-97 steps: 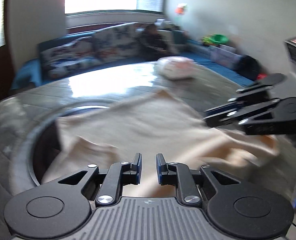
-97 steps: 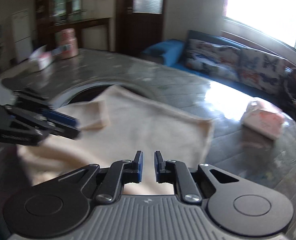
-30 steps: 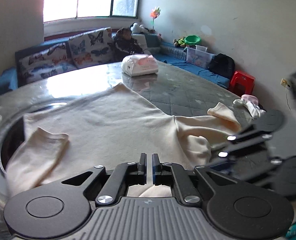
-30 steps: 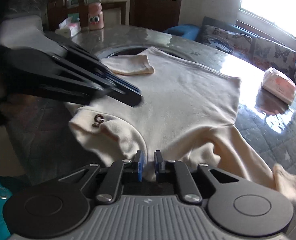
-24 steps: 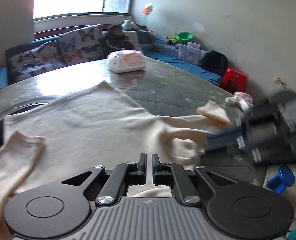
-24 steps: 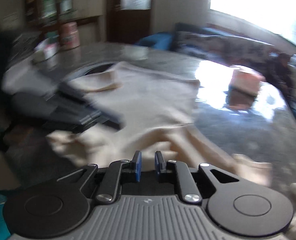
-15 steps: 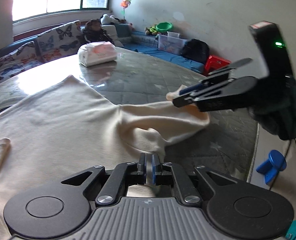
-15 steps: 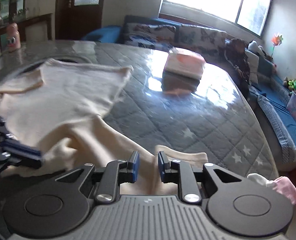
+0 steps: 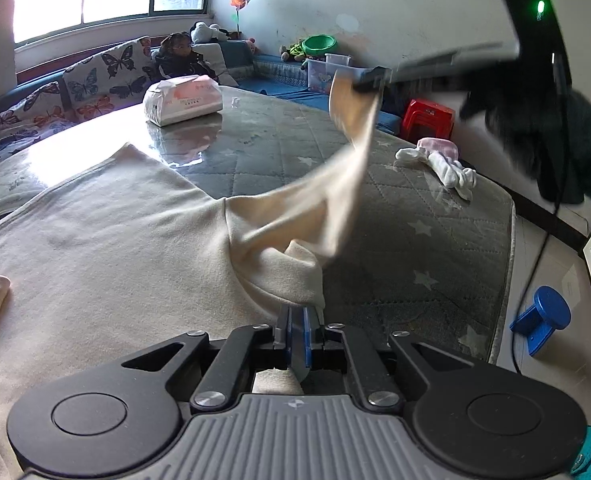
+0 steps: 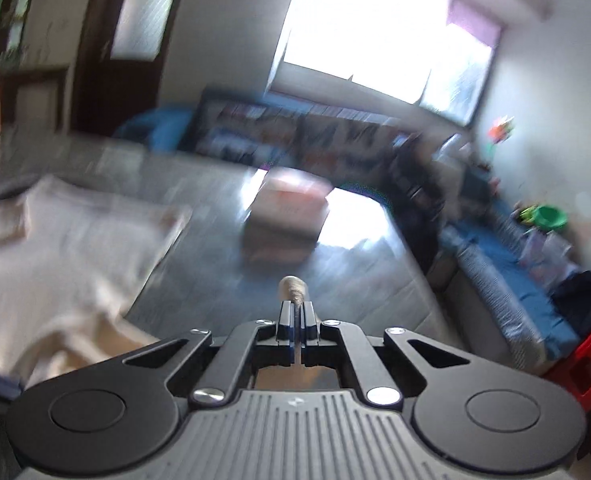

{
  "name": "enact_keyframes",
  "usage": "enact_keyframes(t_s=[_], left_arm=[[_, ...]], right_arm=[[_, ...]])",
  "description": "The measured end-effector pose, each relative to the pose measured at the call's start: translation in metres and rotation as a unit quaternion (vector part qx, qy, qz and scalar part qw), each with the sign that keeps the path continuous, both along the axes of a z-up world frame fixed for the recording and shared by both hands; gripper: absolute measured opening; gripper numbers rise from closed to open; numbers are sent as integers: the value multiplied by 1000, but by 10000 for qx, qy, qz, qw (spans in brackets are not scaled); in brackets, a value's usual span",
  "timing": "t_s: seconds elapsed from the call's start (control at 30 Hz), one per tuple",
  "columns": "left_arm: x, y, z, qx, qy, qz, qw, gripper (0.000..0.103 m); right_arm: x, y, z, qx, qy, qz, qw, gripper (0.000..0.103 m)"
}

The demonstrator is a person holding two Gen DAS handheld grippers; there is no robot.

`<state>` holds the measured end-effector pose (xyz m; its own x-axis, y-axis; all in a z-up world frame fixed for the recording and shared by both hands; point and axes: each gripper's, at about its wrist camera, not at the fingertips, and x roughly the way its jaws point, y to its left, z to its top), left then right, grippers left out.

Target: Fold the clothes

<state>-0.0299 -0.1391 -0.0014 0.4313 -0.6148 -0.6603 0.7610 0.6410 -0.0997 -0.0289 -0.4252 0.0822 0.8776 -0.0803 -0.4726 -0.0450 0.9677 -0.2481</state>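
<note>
Since half a second ago the right fingers [image 9: 369, 80] have raised the sleeve [image 9: 335, 192], pinched tight, while the left fingers [image 9: 295, 330] clamp the shirt [image 9: 107, 240] (shoulder, likely) just ahead, anchoring it on the surface [image 9: 415, 240] for a fold.

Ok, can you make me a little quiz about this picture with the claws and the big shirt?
1. True or false: the left claw is shut on the cream long-sleeved sweatshirt.
2. What is the right claw lifting off the grey quilted table cover? A) the white and pink tissue pack B) the sweatshirt's sleeve C) the small pink and white clothes
3. Fill in: on the floor beside the table lies a ____ plastic stool.

Key: 1 true; 2 B; 3 blue.
</note>
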Motion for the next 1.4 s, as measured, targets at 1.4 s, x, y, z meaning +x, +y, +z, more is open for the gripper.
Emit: enact_keyframes(t_s=[1.4], left_arm=[[67, 72, 29, 444, -669, 1873, 9790, 29]], right_arm=[[16, 39, -36, 1015, 912, 905, 9865, 20]])
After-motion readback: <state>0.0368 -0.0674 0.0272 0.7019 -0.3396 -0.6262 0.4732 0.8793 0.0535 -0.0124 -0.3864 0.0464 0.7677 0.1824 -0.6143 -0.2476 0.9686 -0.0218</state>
